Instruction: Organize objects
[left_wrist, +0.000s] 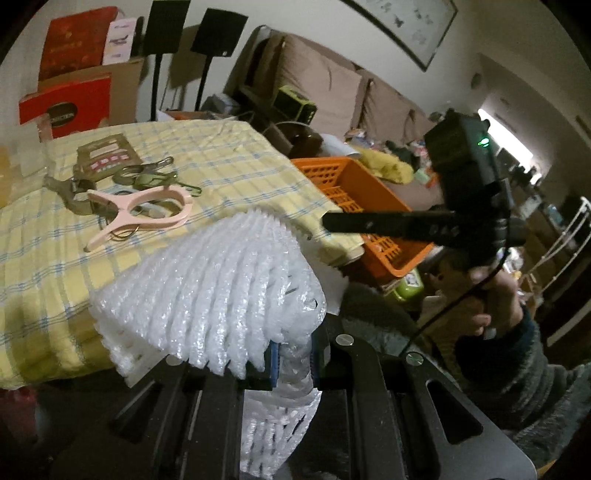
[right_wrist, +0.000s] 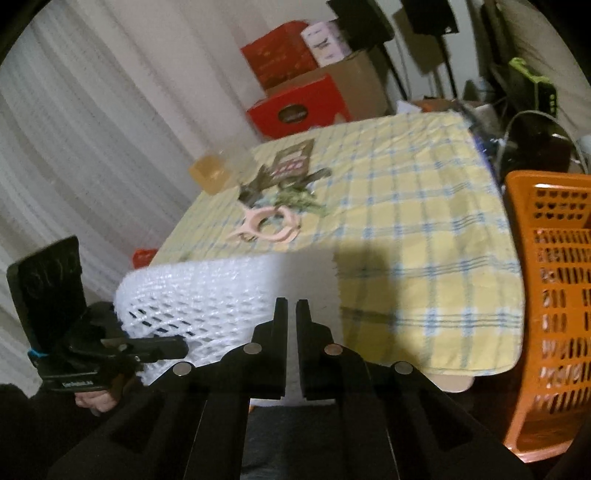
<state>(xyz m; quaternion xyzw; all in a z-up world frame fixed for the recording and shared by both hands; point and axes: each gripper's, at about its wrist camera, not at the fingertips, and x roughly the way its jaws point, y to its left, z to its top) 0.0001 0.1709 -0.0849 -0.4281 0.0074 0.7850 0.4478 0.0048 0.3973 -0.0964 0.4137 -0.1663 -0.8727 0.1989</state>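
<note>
White foam net sheet (left_wrist: 221, 295) is clamped in the left gripper (left_wrist: 291, 369), jaws closed on one bunched edge; the rest fans out and droops over the near edge of the table (left_wrist: 240, 155). Held by the edge, probably so it can be carried or folded without crushing it.

Right gripper (right_wrist: 291, 314) has its jaws closed on nothing; the fingertips sit just in front of the sheet, whether touching it I can't tell. Looks like it's lining up for a second grab.

Further back on the yellow checked cloth: pink clothes peg (left_wrist: 140, 210), a cluster of metal clips (left_wrist: 147, 173), a small brown card (left_wrist: 107, 155). All loose, none sorted.

Orange crate (right_wrist: 554, 295) stands just beside the table's right edge; its inside looks empty from the left wrist view, but only partly visible. Likely drop target.
</note>
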